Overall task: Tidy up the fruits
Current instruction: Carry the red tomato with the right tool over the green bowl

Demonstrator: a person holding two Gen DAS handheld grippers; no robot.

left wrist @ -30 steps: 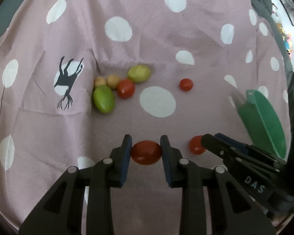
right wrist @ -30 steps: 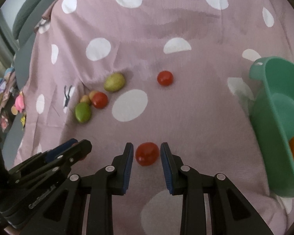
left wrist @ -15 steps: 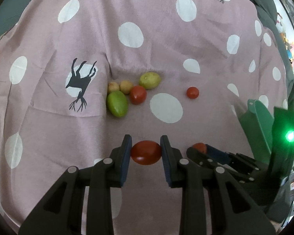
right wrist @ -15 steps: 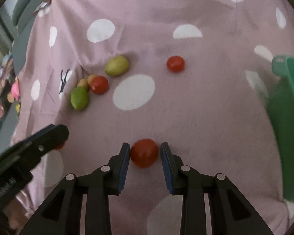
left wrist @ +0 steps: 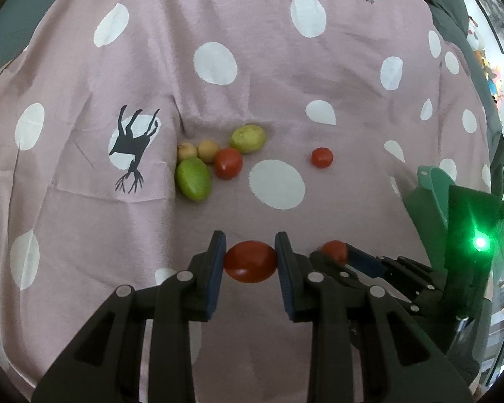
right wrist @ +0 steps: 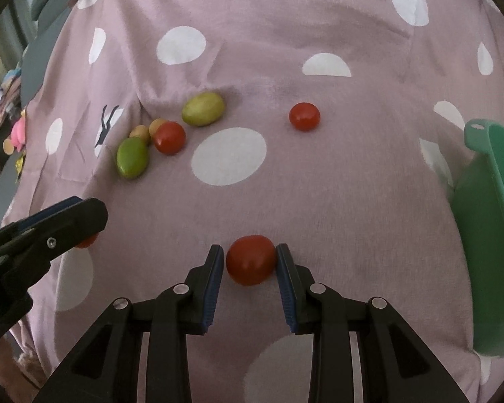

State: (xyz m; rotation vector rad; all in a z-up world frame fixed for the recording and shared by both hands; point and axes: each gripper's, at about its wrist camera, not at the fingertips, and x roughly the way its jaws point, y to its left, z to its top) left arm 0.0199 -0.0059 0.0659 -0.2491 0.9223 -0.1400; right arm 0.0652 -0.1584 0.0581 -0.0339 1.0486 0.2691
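My left gripper [left wrist: 251,262] is shut on a red tomato [left wrist: 250,261] and holds it above the cloth. My right gripper [right wrist: 251,262] is shut on another red tomato [right wrist: 251,259]; it also shows in the left wrist view [left wrist: 334,251]. On the cloth lie a small red tomato [left wrist: 322,157], a red tomato [left wrist: 228,163], two green fruits [left wrist: 193,178] [left wrist: 248,138] and two small tan fruits [left wrist: 207,149]. A green bowl [right wrist: 494,235] stands at the right.
A pink cloth with white dots [left wrist: 252,77] covers the surface, with a fold near the fruit cluster. The left gripper's arm [right wrist: 40,235] shows at the left of the right wrist view. Clutter lies beyond the cloth's edges.
Both grippers have risen from the cloth. The right gripper has closed onto its tomato and lifted it; the left one keeps its tomato.
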